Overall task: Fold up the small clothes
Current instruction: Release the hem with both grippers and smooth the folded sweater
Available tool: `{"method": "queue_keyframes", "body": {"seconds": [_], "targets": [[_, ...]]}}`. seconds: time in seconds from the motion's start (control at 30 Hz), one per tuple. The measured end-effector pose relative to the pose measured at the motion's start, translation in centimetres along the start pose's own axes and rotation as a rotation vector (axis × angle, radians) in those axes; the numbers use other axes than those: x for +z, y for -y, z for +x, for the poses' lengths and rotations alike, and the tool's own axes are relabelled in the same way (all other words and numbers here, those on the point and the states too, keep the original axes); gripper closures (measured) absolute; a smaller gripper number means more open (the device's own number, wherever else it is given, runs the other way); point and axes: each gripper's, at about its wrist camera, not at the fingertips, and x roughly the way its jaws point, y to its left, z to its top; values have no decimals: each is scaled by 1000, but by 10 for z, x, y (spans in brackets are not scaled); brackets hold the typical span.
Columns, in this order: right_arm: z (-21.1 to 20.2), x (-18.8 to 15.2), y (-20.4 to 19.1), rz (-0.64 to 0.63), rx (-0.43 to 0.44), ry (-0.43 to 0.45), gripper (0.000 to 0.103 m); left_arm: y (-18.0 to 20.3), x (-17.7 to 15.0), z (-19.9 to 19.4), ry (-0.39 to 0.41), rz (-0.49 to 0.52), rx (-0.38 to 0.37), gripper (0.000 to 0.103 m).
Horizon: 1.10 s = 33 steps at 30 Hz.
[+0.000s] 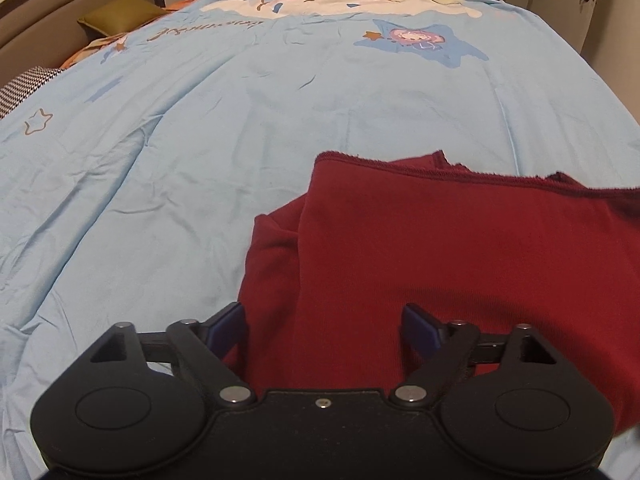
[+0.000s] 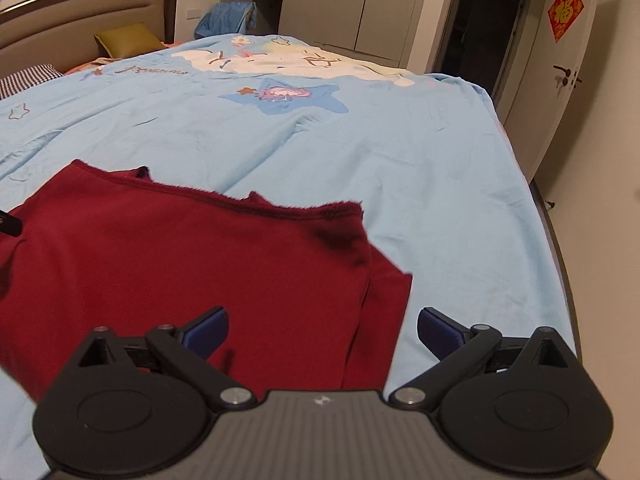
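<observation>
A dark red garment (image 1: 460,256) lies partly folded on the light blue bed cover (image 1: 200,140), with a raw fuzzy edge at its far side. My left gripper (image 1: 322,330) is open, its blue pads either side of the garment's near left part, just above it. In the right wrist view the same garment (image 2: 180,264) fills the lower left. My right gripper (image 2: 322,334) is open over the garment's near right edge, one pad over red cloth, the other over the bed cover (image 2: 440,200). A bit of the left gripper shows at the left edge.
The bed cover has cartoon prints, with a blue star figure (image 2: 286,98) beyond the garment. An olive pillow (image 2: 128,40) and headboard (image 2: 80,12) sit far left. The bed's right edge (image 2: 560,264) drops to the floor by a white door (image 2: 576,80).
</observation>
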Motion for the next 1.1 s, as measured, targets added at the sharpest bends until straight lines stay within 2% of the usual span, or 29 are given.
{"method": "queue_keyframes", "body": {"seconds": [0.1, 0.2, 0.3, 0.5, 0.67, 0.83, 0.93, 1.0, 1.1], "targets": [[-1, -12, -8, -16, 3, -17, 0, 8, -10, 4, -5, 42, 33, 11], [12, -25, -18, -69, -34, -63, 0, 11, -19, 12, -12, 74, 59, 10], [15, -28, -22, -59, -44, -66, 0, 9, -22, 12, -7, 63, 64, 8], [-16, -34, -22, -14, -14, -13, 0, 7, -26, 1, -8, 63, 69, 3], [-12, -55, -30, -66, -24, -62, 0, 7, -36, 4, -26, 53, 88, 1], [-19, -49, -19, 12, -9, -63, 0, 1, -39, -5, -32, 19, 103, 1], [-33, -47, 0, 144, 48, -43, 0, 2, -43, -19, -6, 14, 107, 1], [-39, -48, 12, 225, 54, -52, 0, 2, -48, -26, -1, 1, 110, 1], [-40, -53, 20, 277, 50, -74, 0, -1, -61, -32, -18, -50, 110, 1]]}}
